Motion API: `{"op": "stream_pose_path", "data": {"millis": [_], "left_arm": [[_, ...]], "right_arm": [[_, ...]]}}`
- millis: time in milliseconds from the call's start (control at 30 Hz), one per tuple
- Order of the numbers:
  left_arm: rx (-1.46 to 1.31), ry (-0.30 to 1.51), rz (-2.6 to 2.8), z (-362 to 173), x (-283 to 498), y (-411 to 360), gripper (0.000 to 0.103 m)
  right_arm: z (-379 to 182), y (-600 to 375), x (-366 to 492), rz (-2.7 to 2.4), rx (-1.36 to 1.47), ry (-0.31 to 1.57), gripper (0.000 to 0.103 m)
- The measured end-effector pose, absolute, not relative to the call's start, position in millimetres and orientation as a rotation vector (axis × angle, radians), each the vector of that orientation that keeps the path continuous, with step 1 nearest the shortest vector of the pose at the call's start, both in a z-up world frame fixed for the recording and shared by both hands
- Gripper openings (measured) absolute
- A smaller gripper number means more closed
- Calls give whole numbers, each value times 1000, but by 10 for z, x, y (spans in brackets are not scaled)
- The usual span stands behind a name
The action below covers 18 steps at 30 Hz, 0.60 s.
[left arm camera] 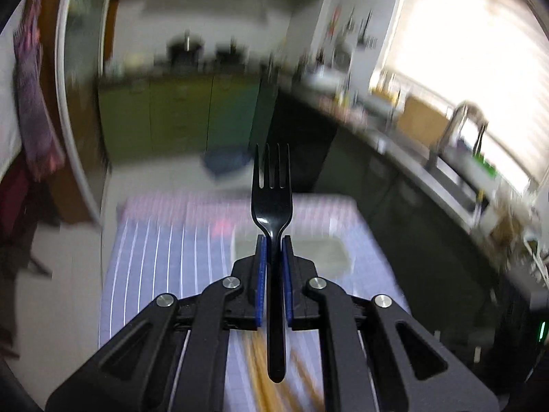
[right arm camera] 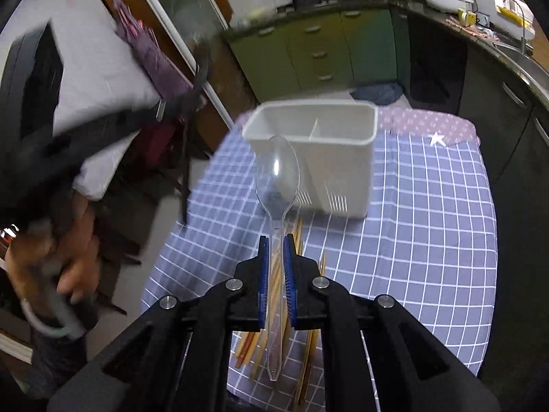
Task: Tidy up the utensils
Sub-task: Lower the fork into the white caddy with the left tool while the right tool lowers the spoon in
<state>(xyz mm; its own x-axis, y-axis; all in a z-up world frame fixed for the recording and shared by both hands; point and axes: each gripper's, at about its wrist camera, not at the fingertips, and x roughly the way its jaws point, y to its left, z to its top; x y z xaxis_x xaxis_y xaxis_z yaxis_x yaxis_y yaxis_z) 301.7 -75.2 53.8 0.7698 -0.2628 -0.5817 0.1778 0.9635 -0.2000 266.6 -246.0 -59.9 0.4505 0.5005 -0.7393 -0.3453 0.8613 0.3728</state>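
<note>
My left gripper (left arm camera: 273,240) is shut on a black plastic fork (left arm camera: 272,192), tines pointing forward, held above the table. The left wrist view is blurred by motion. My right gripper (right arm camera: 276,240) is shut on a clear plastic spoon (right arm camera: 278,171), bowl forward, just short of a white two-compartment utensil holder (right arm camera: 329,158) on the checked tablecloth (right arm camera: 411,233). Several wooden chopsticks (right arm camera: 298,233) lie on the cloth under the right gripper; they also show blurred in the left wrist view (left arm camera: 257,370). The left gripper and the hand holding it show blurred at the left of the right wrist view (right arm camera: 51,171).
The table edge drops to the floor at left (right arm camera: 154,240). A dark chair (right arm camera: 178,158) stands by the table's left side. Green kitchen cabinets (right arm camera: 326,51) and a counter with pots are behind; a sink counter (left arm camera: 456,178) runs along the right.
</note>
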Motion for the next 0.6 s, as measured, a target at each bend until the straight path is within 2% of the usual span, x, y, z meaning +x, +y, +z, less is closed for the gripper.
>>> {"op": "stream_pose_path", "data": {"millis": [67, 200, 433, 600], "left_arm": [[-143, 524, -243, 651, 3167, -844, 9], [-157, 435, -195, 498, 3484, -928, 9], [-161, 482, -159, -25, 3753, -1039, 9], [-101, 486, -161, -92, 3570, -1010, 9]], "right_arm": [[-562, -2520, 2653, 529, 193, 963, 9], [-555, -2662, 2632, 536, 220, 957, 10], [-510, -2871, 2614, 519, 250, 928, 10], [-267, -2951, 2792, 481, 290, 834, 10]]}}
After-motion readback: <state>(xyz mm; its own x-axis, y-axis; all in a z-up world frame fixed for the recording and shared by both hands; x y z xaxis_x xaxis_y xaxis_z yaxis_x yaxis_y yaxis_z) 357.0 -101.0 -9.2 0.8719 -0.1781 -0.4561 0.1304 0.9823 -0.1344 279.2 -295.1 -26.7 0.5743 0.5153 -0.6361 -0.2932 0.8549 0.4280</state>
